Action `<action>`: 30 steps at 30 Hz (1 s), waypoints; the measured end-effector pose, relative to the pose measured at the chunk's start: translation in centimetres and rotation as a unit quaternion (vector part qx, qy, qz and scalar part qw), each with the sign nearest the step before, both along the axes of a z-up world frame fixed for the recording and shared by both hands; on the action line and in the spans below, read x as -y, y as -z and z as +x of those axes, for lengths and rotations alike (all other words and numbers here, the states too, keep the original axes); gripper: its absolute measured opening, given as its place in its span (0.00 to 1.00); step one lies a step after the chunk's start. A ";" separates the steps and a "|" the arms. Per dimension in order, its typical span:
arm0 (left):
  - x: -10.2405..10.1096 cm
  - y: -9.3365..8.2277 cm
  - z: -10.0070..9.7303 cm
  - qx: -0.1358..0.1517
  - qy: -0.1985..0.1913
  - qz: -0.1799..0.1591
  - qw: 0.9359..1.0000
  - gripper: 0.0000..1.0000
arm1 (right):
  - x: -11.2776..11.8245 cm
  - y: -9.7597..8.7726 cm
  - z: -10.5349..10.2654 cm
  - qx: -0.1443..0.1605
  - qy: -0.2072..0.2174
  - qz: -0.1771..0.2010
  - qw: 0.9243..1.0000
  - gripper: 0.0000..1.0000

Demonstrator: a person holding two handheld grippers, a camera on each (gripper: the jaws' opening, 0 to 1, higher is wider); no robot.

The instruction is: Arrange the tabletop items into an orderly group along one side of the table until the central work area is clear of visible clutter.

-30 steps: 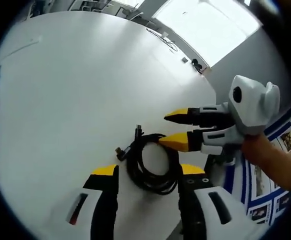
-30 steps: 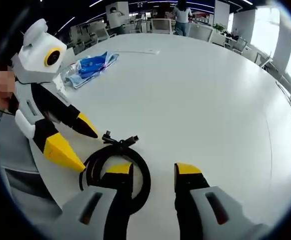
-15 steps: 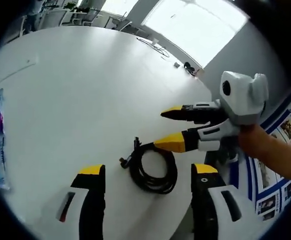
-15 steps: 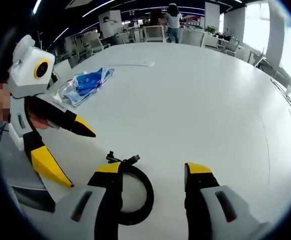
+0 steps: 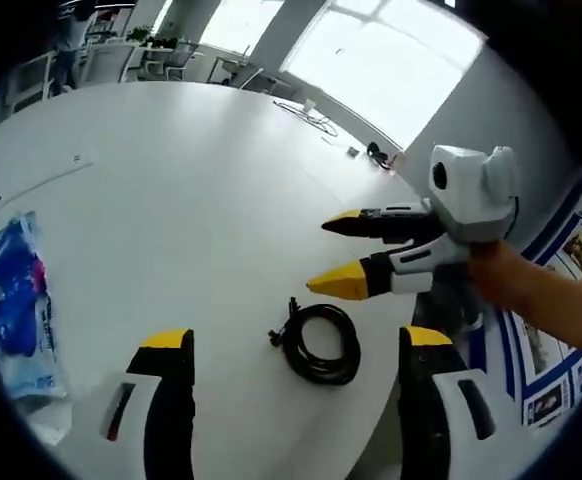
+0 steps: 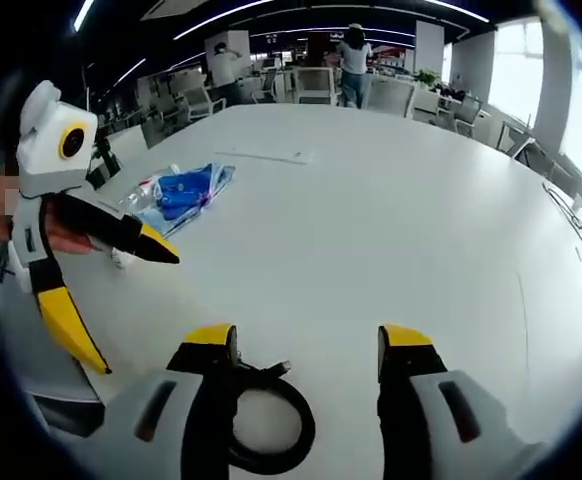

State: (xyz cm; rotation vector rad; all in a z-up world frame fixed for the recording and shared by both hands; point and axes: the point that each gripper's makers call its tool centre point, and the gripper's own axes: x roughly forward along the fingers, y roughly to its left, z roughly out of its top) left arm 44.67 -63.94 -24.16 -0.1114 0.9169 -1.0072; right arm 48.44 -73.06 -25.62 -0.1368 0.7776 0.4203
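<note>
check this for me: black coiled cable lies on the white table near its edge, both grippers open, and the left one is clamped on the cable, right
Not quite. The left gripper is open and holds nothing: in the left gripper view the black coiled cable lies free on the white table between its spread jaws. The rest stands: the cable is near the edge, and the right gripper is open too.

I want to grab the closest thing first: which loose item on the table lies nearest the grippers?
The coiled black cable, lying near the table's edge between both open grippers. The blue plastic package lies much farther off across the white table.
</note>
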 end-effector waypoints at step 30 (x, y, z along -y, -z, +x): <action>-15.6 -5.4 6.6 0.068 -0.139 -0.004 0.988 0.88 | -12.6 -2.8 7.7 0.028 -0.114 0.008 0.993 0.52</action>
